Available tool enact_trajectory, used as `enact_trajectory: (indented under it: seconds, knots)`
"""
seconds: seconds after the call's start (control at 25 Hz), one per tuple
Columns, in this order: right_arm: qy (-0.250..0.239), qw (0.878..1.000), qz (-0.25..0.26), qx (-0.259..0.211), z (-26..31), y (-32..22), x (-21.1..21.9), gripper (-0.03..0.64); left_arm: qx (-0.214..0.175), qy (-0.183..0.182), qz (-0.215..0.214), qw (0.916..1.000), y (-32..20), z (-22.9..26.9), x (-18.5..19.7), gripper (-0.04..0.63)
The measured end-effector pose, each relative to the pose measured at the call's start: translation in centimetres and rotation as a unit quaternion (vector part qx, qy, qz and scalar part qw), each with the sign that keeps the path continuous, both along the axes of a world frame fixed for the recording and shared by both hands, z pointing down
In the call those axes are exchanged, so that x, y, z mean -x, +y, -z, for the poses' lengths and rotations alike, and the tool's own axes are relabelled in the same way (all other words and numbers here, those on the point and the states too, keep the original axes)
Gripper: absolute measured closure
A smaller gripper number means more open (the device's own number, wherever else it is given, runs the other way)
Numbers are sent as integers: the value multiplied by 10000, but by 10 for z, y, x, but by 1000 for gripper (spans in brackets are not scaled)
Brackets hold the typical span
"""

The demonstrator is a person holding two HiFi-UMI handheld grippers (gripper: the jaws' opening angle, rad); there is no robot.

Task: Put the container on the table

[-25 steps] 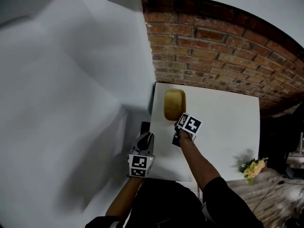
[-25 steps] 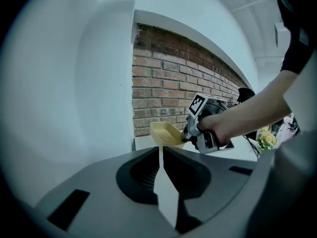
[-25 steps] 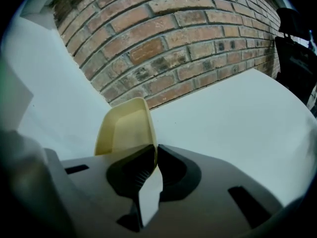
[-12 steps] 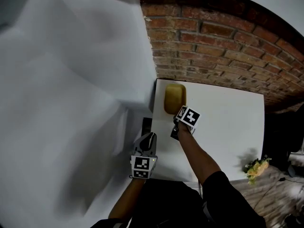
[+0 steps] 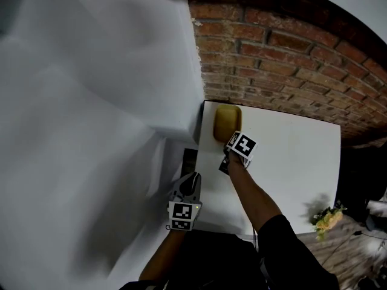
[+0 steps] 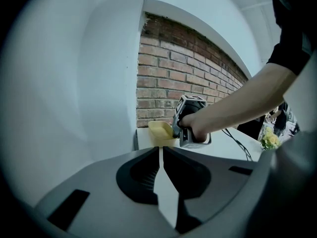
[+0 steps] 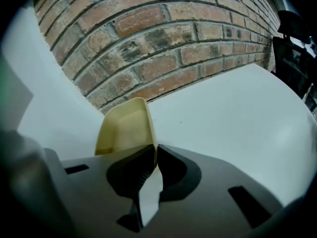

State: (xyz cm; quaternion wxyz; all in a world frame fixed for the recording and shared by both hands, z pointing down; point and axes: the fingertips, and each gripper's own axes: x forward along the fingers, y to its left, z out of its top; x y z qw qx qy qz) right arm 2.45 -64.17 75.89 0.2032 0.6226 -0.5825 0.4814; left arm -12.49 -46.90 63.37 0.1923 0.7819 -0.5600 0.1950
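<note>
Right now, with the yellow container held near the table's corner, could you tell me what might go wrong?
1. The right gripper has its fingers closed on only one thin side wall of the yellow container, so the container might swing or slip out.
2. The container is close to the white table's left edge and to the brick wall; released there, it might overhang the edge or knock the wall.

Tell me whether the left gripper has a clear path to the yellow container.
Probably yes: bare table lies between the left gripper and the container, though the right gripper pinches its rim.
</note>
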Motion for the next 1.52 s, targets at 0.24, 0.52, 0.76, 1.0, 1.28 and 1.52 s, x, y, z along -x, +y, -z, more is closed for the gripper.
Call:
enact_trajectory:
  seconds: [0.24,0.52,0.76,1.0,1.28,1.52]
  knots:
    - [90,9999,83,-12,-2,-8,10,577,69,10,90,9999,-1,-7,9,558]
    - [175,9998,124,8,-6,-10,15,577,115,39,123,9998,-2,-10,14,558]
    - [189,9997,168,4,-8,-11,17,577,143,39,129,9998,-2,-15,17,558]
    - [95,9995,300,-79,-6,-10,21,506,175,112,84,9997,0,-17,17,558]
    - [46,9987,431,-253,4,-9,25,454,176,182,34,9997,3,-18,12,558]
    - [208,9956,608,-682,26,-10,22,443,151,191,-37,9997,8,-15,8,558]
